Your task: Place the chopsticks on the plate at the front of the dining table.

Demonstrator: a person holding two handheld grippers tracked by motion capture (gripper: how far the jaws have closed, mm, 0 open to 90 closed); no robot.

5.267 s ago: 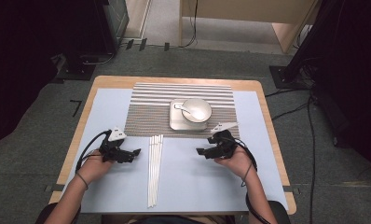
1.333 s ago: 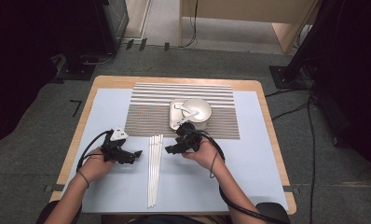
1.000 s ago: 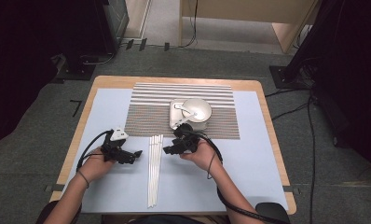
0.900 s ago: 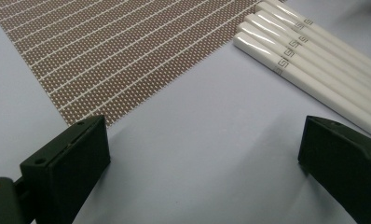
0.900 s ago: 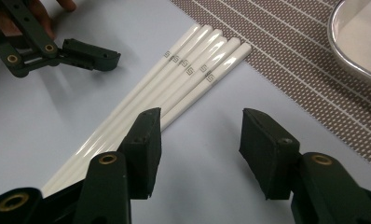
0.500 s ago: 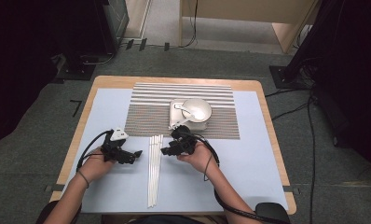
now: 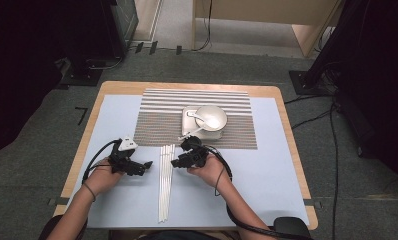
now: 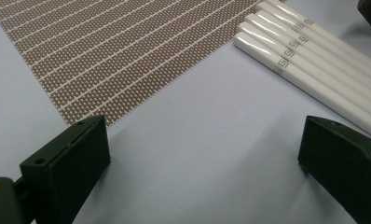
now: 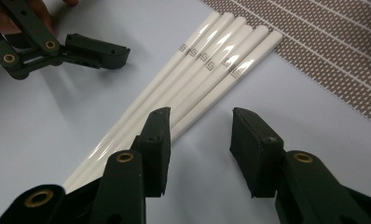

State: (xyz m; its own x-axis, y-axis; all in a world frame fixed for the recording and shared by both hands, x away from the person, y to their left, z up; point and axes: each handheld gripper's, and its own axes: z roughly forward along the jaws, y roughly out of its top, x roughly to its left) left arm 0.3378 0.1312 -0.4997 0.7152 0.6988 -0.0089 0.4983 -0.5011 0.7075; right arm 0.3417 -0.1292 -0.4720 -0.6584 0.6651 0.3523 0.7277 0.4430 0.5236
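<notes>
Several white chopsticks (image 7: 164,185) lie side by side on the pale blue table cover, pointing away from me. My right gripper (image 7: 175,162) hovers at their right side near the far ends, open. In the right gripper view (image 9: 200,140) one finger (image 9: 155,140) overlaps the chopsticks (image 9: 207,65) and the other (image 9: 253,149) stands past the outermost one. My left gripper (image 7: 146,165) rests just left of the bundle, wide open and holding nothing. In the left gripper view (image 8: 202,163) the chopstick ends (image 8: 314,60) lie ahead at the right.
A brown striped placemat (image 7: 162,120) covers the far middle of the table. On it stands a white square dish (image 7: 187,112) carrying a bowl (image 7: 210,117) and a spoon (image 7: 197,117). The placemat's corner (image 8: 118,51) lies just ahead of my left gripper.
My right gripper has travelled left from beside the dish to the chopsticks and come down over their right edge. The left gripper has stayed put.
</notes>
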